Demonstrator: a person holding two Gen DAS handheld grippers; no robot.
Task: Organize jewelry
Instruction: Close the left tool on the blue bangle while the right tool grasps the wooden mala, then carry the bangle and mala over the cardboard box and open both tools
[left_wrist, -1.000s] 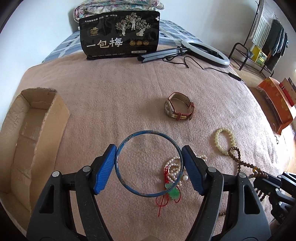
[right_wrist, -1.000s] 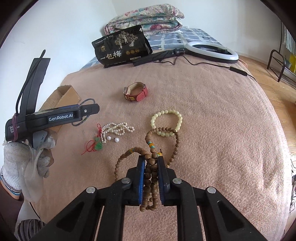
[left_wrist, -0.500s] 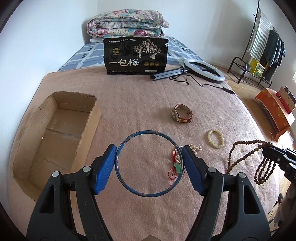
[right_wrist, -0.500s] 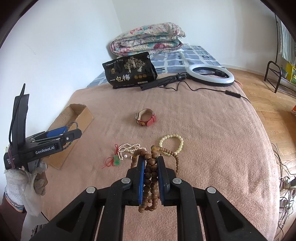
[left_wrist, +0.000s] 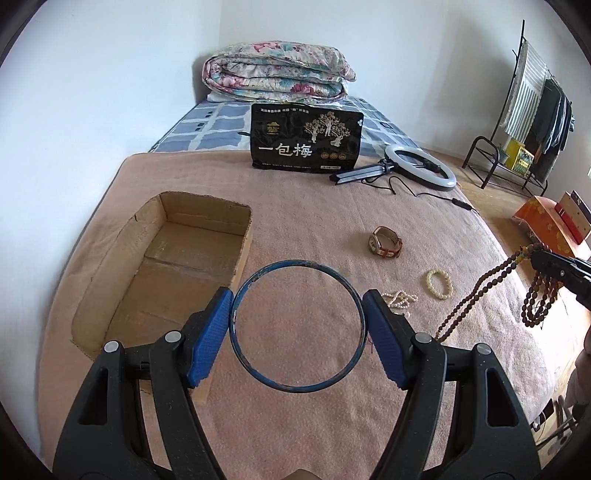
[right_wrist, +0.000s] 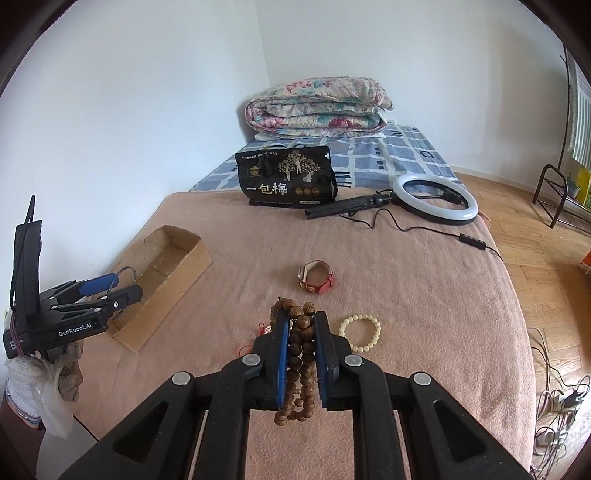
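Note:
My left gripper (left_wrist: 297, 325) is shut on a blue bangle (left_wrist: 347, 291), held in the air just right of an open cardboard box (left_wrist: 147, 266). My right gripper (right_wrist: 300, 350) is shut on a string of brown wooden beads (right_wrist: 301, 354), lifted above the bed; the beads hang in loops in the left wrist view (left_wrist: 476, 295). On the pink blanket lie a watch with a red strap (right_wrist: 317, 281), a cream bead bracelet (right_wrist: 360, 331) and a pearl strand (left_wrist: 398, 299). The left gripper shows at the left of the right wrist view (right_wrist: 99, 291), beside the box (right_wrist: 162, 280).
A black snack bag (left_wrist: 306, 138), a ring light with cable (left_wrist: 421, 166) and a folded quilt (left_wrist: 277, 74) sit at the far end of the bed. A clothes rack (left_wrist: 532, 122) and orange boxes (left_wrist: 546, 221) stand on the floor to the right.
Both grippers have risen and pulled back from the blanket. The left one has moved left toward the box with the bangle. The wooden beads have left the blanket and now hang free.

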